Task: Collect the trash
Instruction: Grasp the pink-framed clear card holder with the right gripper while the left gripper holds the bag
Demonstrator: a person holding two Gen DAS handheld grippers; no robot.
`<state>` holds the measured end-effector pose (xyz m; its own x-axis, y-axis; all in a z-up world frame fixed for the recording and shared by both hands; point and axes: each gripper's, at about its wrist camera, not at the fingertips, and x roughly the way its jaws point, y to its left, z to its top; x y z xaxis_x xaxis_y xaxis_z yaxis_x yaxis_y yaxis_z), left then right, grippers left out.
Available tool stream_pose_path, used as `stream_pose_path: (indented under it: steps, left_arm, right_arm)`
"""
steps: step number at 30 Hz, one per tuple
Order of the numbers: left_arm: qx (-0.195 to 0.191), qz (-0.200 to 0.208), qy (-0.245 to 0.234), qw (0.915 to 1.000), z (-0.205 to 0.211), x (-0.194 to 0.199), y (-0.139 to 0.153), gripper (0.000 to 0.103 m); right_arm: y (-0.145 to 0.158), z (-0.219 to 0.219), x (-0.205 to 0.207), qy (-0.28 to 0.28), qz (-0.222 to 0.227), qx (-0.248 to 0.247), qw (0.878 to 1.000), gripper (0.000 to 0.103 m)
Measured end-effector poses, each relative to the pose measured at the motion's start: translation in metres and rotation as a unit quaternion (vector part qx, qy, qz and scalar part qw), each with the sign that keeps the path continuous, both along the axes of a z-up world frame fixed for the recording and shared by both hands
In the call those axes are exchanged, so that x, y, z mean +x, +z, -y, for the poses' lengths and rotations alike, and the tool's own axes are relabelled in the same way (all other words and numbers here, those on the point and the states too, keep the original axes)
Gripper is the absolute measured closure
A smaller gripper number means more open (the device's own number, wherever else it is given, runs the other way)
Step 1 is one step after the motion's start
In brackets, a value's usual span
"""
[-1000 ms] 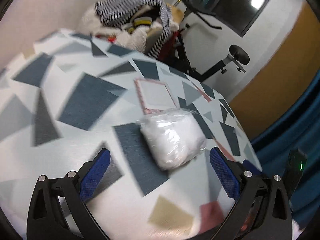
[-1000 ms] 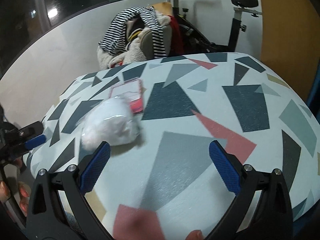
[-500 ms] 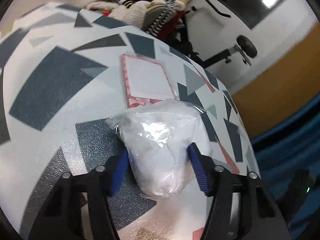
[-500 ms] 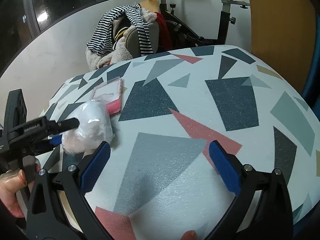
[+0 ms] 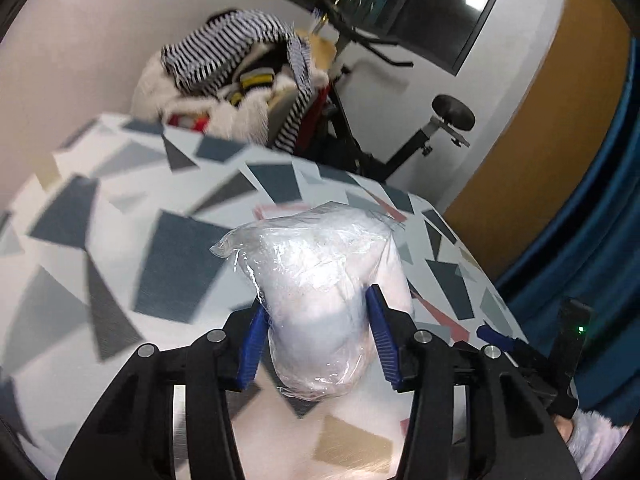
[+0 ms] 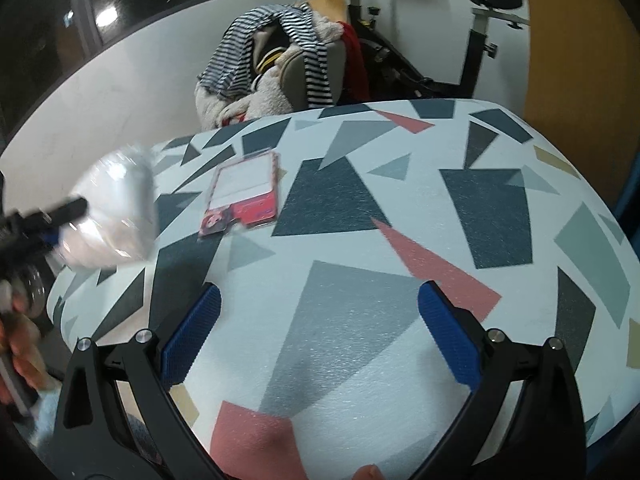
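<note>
Left tool (image 5: 316,334), jaws just closed, clamped the plastic-wrapped white bundle (image 5: 320,280) lengthwise off the desk (image 6: 360,320); pink packet (image 6: 244,196) lay ahead-left of the gaping, empty right tool (image 6: 320,332).

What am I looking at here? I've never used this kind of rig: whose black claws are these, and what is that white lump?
No robot arm here: a person holds a two-finger gripper in each hand, each with a camera looking along its fingers. One picture is the left gripper's view: its jaws have just been closing and now squeeze a clear plastic bag of white stuff, lifted off the patterned table. The other is the right gripper's view: open, empty, over the table. A pink-framed packet lies on the table. Clothes and an exercise bike stand behind.
</note>
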<state>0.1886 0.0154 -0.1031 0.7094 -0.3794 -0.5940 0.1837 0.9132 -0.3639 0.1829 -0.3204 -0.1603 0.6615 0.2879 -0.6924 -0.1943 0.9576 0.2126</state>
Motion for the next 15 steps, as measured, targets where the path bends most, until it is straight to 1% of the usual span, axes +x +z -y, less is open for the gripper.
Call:
stream_pose_path:
  steps: [4,7,11,15]
  left_arm:
    - [0.036,0.022,0.011,0.999,-0.02,-0.012,0.011,0.056]
    - [0.048,0.026,0.023,0.9982,-0.039,-0.017,0.011,0.056]
    - [0.054,0.023,0.041,0.9974,-0.061,-0.016,0.004,0.056]
    - [0.037,0.012,0.061,0.9974,-0.082,-0.012,-0.011,0.056]
  right_arm:
    - [0.005,-0.015,0.008,0.019,0.002,-0.011,1.0,0.006]
    - [0.008,-0.026,0.022,0.028,0.004,-0.02,0.999,0.006]
    - [0.012,-0.048,0.05,0.038,0.016,-0.042,0.998,0.006]
    - [0.01,-0.068,0.08,0.035,0.02,-0.052,0.998,0.006]
